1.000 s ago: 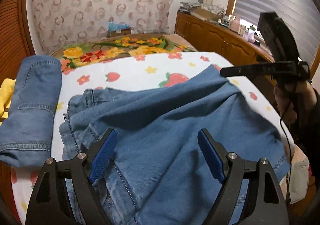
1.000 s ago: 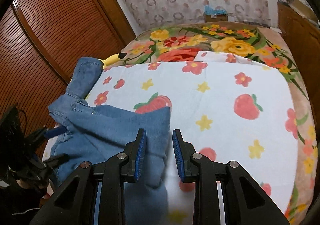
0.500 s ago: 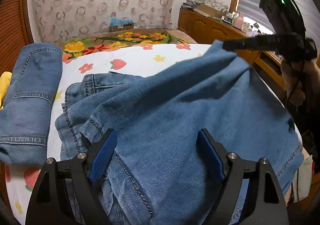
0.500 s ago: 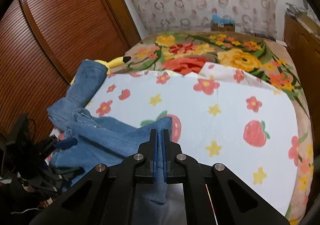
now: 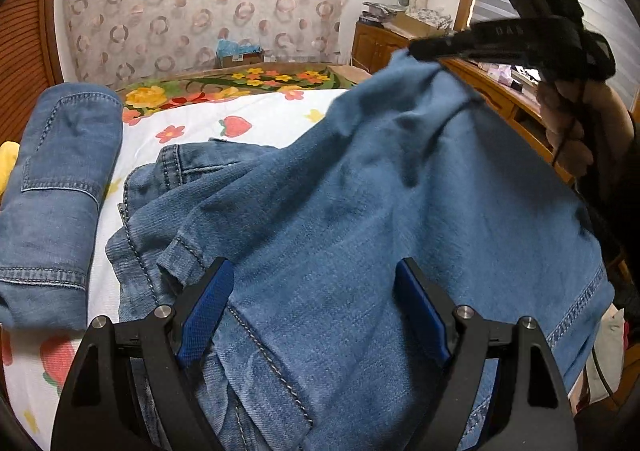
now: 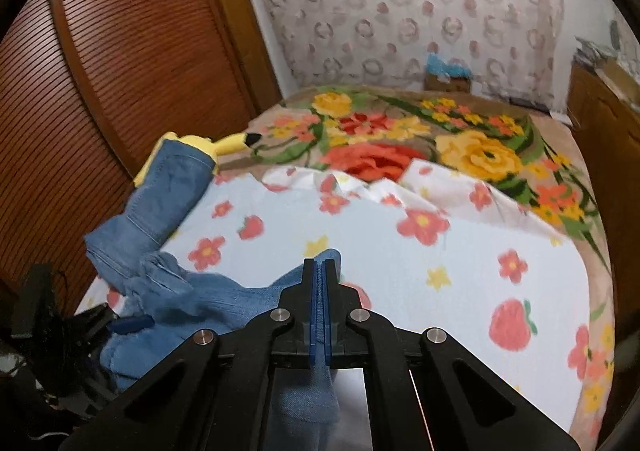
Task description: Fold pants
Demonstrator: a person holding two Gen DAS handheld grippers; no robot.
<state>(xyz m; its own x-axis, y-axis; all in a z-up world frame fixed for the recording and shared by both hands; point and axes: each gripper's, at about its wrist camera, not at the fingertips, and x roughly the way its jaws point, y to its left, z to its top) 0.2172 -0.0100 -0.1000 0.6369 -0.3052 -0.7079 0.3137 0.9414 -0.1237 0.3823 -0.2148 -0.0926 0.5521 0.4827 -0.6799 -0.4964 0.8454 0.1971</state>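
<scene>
The blue denim pants (image 5: 360, 235) lie crumpled on the bed, waistband toward the left. My left gripper (image 5: 316, 307) is open and empty, its blue pads just above the denim near the front edge. My right gripper (image 6: 319, 291) is shut on a corner of the pants (image 6: 224, 303) and holds it lifted above the sheet. In the left wrist view the right gripper (image 5: 424, 49) shows at upper right, pulling the cloth up into a peak.
A second folded pair of jeans (image 5: 56, 187) lies along the bed's left edge, over a yellow plush toy (image 6: 208, 145). The strawberry sheet (image 6: 460, 259) covers the bed, a floral blanket (image 6: 440, 139) beyond. Wooden wardrobe doors (image 6: 120, 63) left, a dresser (image 5: 384, 47) right.
My right gripper closed on the corner of the pants and lifted it up and away from the sheet. The left gripper stayed open and nearly still over the denim.
</scene>
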